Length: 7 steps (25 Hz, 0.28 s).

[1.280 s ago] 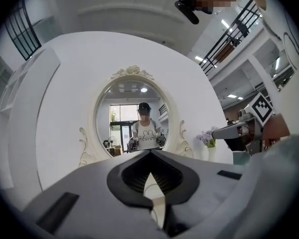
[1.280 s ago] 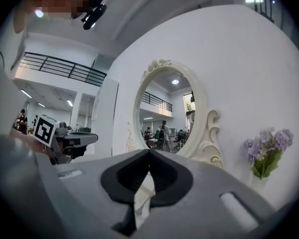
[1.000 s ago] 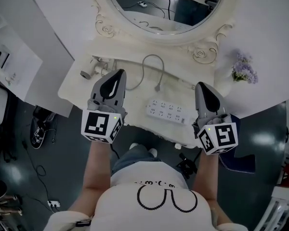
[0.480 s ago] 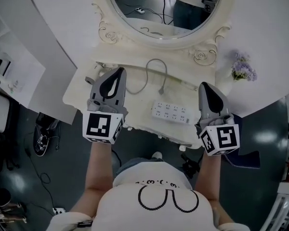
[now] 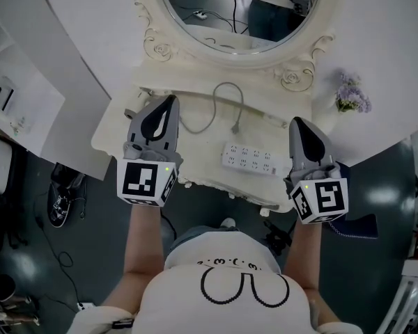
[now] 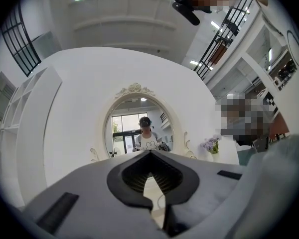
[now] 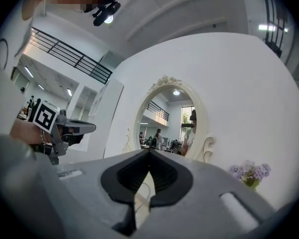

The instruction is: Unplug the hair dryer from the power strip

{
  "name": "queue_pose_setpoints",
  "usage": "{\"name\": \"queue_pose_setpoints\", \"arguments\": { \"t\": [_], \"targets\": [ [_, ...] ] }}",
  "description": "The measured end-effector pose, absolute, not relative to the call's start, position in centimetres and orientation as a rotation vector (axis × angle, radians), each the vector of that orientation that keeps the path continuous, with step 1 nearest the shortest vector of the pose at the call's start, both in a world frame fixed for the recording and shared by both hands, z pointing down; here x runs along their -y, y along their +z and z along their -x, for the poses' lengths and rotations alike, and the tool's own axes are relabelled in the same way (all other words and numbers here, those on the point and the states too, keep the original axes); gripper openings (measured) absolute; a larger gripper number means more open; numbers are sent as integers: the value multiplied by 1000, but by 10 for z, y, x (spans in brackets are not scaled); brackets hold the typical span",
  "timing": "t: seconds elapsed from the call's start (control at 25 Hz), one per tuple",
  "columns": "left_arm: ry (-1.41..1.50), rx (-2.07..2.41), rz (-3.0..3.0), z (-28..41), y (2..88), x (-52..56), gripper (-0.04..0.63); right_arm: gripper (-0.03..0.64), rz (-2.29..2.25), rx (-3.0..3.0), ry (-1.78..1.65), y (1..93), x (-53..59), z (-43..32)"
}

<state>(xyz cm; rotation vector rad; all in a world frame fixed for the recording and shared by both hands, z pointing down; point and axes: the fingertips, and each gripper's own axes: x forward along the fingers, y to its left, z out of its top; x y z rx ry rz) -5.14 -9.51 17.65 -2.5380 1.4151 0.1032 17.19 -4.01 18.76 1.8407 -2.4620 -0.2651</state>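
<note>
Well, the white table [image 5: 195, 157] lay under both sets of fingers, and the big round mirror [image 5: 240, 19] stood past the finger tips at the back; the left gripper [image 5: 171, 100] hung over the left part of the table top with its fingers pointing at the mirror; its own view showed the two fingers pressed together at the tips, with nothing held between them; the right gripper [image 5: 297, 122] hung over the right edge of the table, its fingers pointing the same way; its own view showed those fingers closed tip to tip too, and they held nothing.

The white power strip [image 5: 249, 158] lay flat on the table between the two sets of fingers, nearer the right fingers and touching neither; the gray cord [image 5: 214, 106] made a loop on the table just to the right of the left fingers; the purple flowers [image 5: 350, 96] stood past the right fingers and off to their right; the plug [image 5: 235, 127] at the end of the cord lay on the table just behind the power strip, apart from it; only a small gray bit of the hair dryer [image 5: 130, 115] peeked out on the left side of the left fingers, and the rest was hidden behind them.
</note>
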Motion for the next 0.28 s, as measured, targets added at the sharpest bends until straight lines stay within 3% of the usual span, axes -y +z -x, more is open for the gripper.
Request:
{"name": "queue_pose_setpoints", "arguments": {
  "t": [0.28],
  "targets": [
    [102, -1416, 2548, 52, 178, 94, -2, 2, -1826, 2451, -268, 189, 36, -174]
  ]
}}
